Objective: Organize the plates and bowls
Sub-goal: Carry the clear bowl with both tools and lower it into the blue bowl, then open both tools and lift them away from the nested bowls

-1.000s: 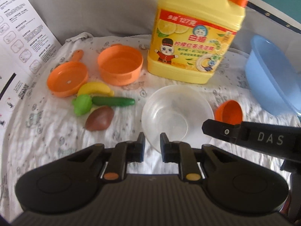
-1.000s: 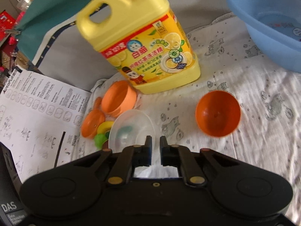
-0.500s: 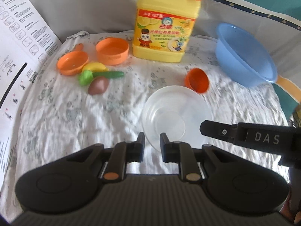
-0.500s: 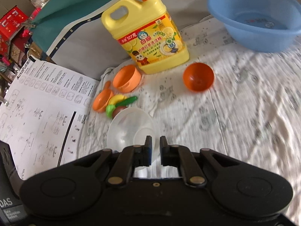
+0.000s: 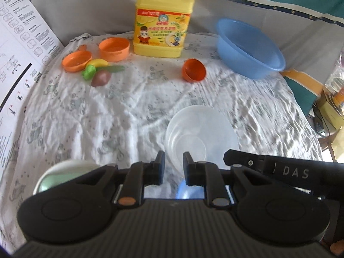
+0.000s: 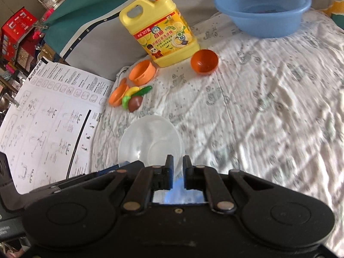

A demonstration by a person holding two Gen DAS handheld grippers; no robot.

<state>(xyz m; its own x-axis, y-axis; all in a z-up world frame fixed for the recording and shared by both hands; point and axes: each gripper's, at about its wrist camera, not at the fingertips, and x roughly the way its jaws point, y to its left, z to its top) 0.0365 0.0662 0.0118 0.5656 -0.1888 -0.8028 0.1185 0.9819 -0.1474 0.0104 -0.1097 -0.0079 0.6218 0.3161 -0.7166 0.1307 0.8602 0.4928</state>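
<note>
A clear plastic bowl [image 5: 202,133] is held above the white cloth, also in the right wrist view [image 6: 150,142]. My left gripper [image 5: 173,163] is shut on its near rim. My right gripper [image 6: 178,167] is shut on the same bowl's rim from the other side; its black body [image 5: 279,167] shows at the right of the left wrist view. A small orange bowl [image 5: 193,70] lies tilted on the cloth. An orange cup [image 5: 114,49] and an orange toy pan [image 5: 77,60] sit far left. A white and green dish [image 5: 62,174] shows partly behind my left gripper.
A yellow detergent jug [image 5: 163,21] stands at the back. A blue basin [image 5: 247,47] sits at the back right. Toy fruit and vegetables [image 5: 101,73] lie by the pan. A printed instruction sheet [image 5: 19,60] stands along the left edge.
Both grippers have pulled back toward the near side with the clear bowl held between them. The jug, basin and orange dishes now look farther away. The white and green dish came into view.
</note>
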